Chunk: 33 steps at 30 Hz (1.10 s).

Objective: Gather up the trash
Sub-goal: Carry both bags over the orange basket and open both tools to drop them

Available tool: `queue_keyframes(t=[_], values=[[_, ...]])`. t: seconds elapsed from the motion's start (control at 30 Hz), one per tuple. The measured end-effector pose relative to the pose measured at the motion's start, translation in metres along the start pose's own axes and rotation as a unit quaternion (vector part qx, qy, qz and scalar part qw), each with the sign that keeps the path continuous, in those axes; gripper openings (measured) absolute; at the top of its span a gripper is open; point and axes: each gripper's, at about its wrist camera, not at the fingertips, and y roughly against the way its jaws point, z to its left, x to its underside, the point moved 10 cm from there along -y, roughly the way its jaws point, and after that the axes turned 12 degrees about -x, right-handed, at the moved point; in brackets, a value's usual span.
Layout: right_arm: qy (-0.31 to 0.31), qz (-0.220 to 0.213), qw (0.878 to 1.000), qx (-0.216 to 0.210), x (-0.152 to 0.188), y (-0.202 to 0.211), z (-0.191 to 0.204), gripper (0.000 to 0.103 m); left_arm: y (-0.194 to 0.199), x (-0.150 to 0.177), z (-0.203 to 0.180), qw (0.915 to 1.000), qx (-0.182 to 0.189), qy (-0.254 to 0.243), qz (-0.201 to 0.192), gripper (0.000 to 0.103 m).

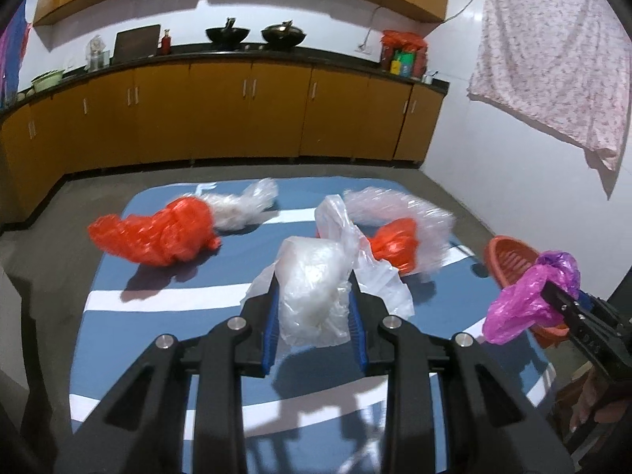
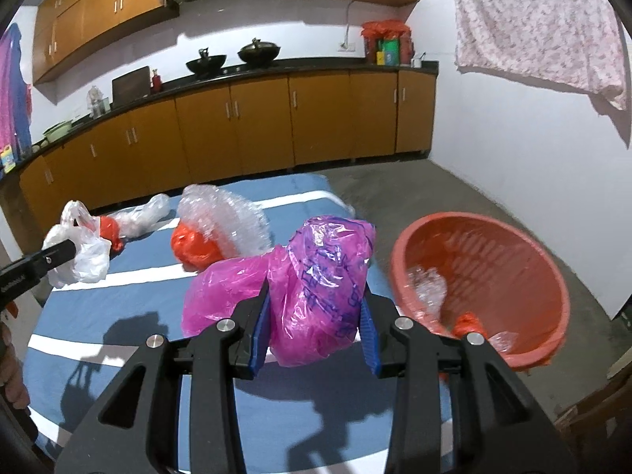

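Pink bag (image 2: 312, 288) in right-hand jaws hangs beside the basket rim (image 2: 399, 245).

Blue white-striped mat (image 1: 166, 308), orange bags (image 1: 158, 233), clear wrap (image 2: 225, 217) lying on it

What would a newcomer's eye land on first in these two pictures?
The pink bag clamped in the right gripper, close to the red basin at the mat's right edge. Then the clear bag held in the left gripper, above the blue mat where a big orange bag lies at the left.
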Motion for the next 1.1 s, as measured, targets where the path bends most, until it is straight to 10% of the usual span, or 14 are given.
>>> queue_keyframes(t=[1.1], values=[[-0.032,-0.040,0.993,0.106,-0.005,0.057,-0.114,0.039,0.025,0.000,-0.159,0.9936,0.077,-0.081,-0.015,0.030]])
